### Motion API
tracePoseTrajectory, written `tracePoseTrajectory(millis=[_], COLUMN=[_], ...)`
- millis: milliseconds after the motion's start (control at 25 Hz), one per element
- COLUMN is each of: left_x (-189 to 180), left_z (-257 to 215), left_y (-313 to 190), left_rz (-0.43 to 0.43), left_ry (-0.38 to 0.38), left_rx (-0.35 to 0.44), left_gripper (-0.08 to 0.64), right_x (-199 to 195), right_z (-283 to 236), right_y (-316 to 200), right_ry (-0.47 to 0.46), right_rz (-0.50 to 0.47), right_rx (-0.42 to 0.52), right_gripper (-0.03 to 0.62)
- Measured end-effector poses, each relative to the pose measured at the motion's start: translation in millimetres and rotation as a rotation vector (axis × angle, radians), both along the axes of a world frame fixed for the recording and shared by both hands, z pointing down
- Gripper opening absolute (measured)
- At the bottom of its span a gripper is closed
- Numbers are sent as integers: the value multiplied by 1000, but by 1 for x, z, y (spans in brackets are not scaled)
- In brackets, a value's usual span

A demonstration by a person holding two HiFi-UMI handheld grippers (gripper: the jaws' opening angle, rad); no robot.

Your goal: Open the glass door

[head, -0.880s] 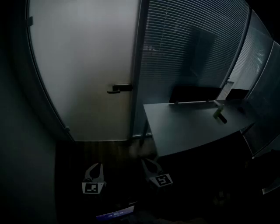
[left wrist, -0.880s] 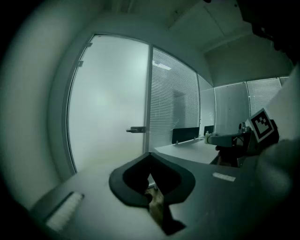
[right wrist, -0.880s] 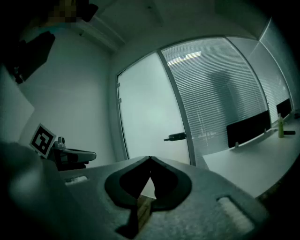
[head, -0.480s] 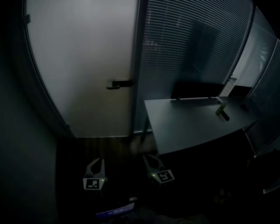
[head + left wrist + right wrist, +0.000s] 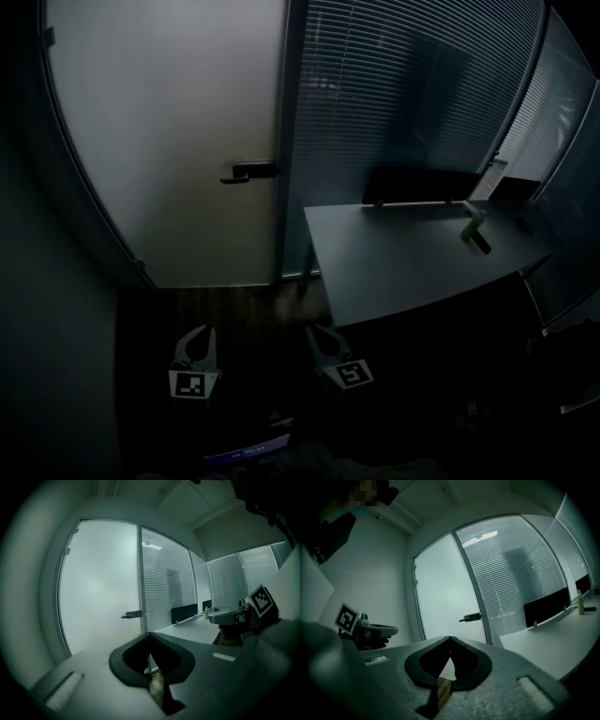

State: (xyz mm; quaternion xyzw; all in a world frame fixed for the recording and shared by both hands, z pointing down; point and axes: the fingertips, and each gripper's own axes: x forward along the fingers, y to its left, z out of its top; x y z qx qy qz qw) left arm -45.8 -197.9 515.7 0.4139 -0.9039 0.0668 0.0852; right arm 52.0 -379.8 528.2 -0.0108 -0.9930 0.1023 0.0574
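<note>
- The frosted glass door (image 5: 169, 122) stands closed straight ahead, with its handle (image 5: 246, 172) at its right edge (next to the slatted glass wall (image 5: 403, 94)).
- The left gripper (image 5: 197, 334) is held low, well apart from the door, jaws together on nothing.
- The right gripper (image 5: 319, 334) is near the desk (image 5: 403, 262), jaws likewise together and empty.

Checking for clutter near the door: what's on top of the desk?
On the desk: a dark divider screen along its far edge, and a small pale bottle with a dark object beside it. Whatever lies behind the screen is hidden.
</note>
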Motion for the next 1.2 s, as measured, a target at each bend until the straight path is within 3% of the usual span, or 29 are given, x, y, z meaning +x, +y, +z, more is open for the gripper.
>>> tracePoseTrajectory(millis=[480,1200], left_x=[-66,-253], left_z=[7,8], left_y=[-34,-134], left_rz=[46,189], left_ry=[35,30], left_rx=[-21,-63], left_gripper=[3,3], right_x=[-55,-211], right_z=[0,-5], right_y=[-35,-108], right_ry=[-6,5], right_rz=[66,177], right_rx=[-17,-24], right_gripper=[2,2])
